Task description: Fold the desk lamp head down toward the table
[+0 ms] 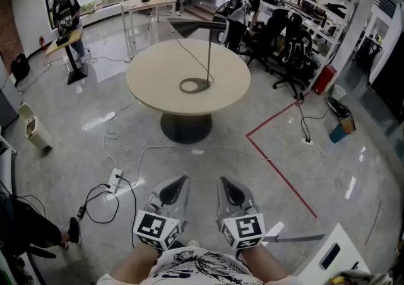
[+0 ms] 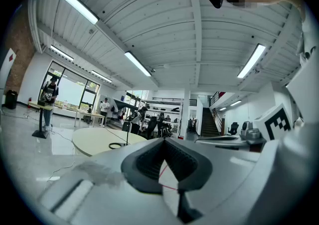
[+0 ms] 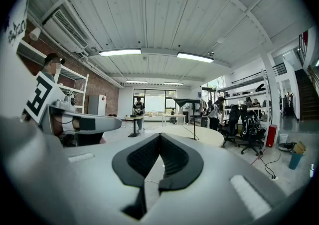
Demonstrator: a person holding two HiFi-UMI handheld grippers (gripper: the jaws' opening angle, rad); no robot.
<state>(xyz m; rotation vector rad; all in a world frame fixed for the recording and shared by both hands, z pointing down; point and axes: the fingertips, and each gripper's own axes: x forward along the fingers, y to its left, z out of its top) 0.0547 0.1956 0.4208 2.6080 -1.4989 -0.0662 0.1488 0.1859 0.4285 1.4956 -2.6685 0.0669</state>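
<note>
Gleaming grey floor (image 1: 353, 151) fills an open workshop, with office chairs (image 1: 291, 50) lined up to one side, loose cables (image 1: 107, 205) trailing underfoot and a red line (image 1: 281, 173) taped across the tiles. At centre stands a round bench (image 1: 151, 79) that carries only the desk lamp (image 1: 209, 53). Its ring base (image 1: 194, 86) lies flat on the top, its thin stem (image 1: 209, 63) rises upright, and the lamp head (image 1: 192, 25) juts out level from the top of the stem, not yet folded down.

The person stands well back from the bench, so nothing is within reach. The left claw (image 1: 178, 184) and the right claw (image 1: 228, 184) are held low and side by side close to the body. Each is clenched tip to tip with nothing between the jaws, a resting carry that suits the walk across the floor. From the left claw (image 2: 163, 144) the lamp (image 2: 125, 124) shows small and far off on the bench; from the right claw (image 3: 160, 137) it (image 3: 194, 119) stands just as distant.

The job appears not to have begun. Judging by the layout, an approach to the bench comes first. One claw would probably steady the base while the other presses the head down.
</note>
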